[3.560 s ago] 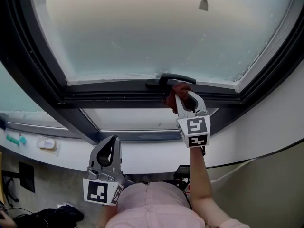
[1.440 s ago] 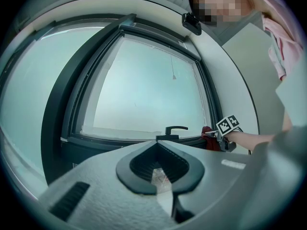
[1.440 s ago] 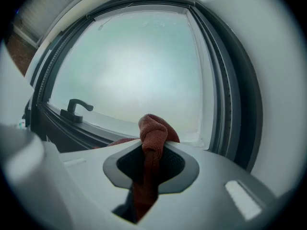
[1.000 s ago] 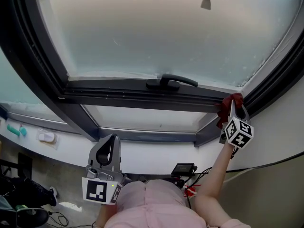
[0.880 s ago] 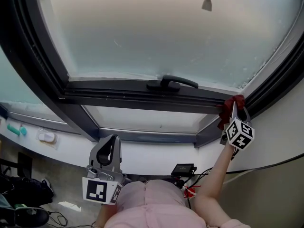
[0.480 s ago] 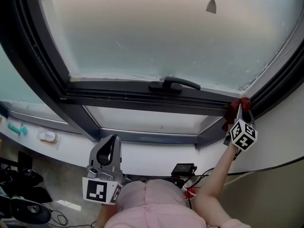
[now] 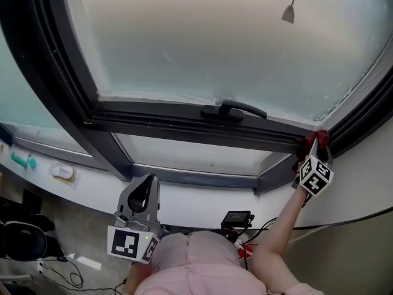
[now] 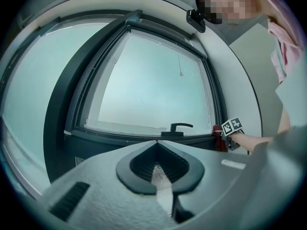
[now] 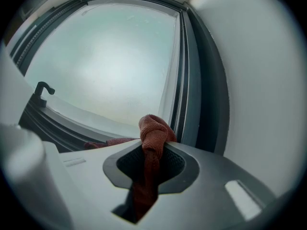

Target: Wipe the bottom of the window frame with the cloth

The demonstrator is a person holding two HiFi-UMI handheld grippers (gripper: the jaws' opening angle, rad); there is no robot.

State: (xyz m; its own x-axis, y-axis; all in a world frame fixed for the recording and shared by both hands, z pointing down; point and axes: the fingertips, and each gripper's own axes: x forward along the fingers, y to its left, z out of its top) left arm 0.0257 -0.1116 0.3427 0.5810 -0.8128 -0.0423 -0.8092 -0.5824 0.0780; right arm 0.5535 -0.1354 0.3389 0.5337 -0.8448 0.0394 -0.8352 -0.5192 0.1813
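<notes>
Right gripper view showed the right gripper point(image 9: 152, 151) clamped on the red cloth point(image 9: 154, 131), whose bunched end was pressed into the corner where the bottom rail of the window frame point(image 7: 178, 123) met the right upright. It had slid there from beside the handle point(image 7: 233, 109), so the rail's right half was probably wiped. The left gripper point(image 8: 160, 174) hung low, jaws closed on nothing.

The bunched rust-red cloth point(image 9: 154, 131) presses on the bottom rail of the dark window frame point(image 7: 184, 121), at its right corner.
</notes>
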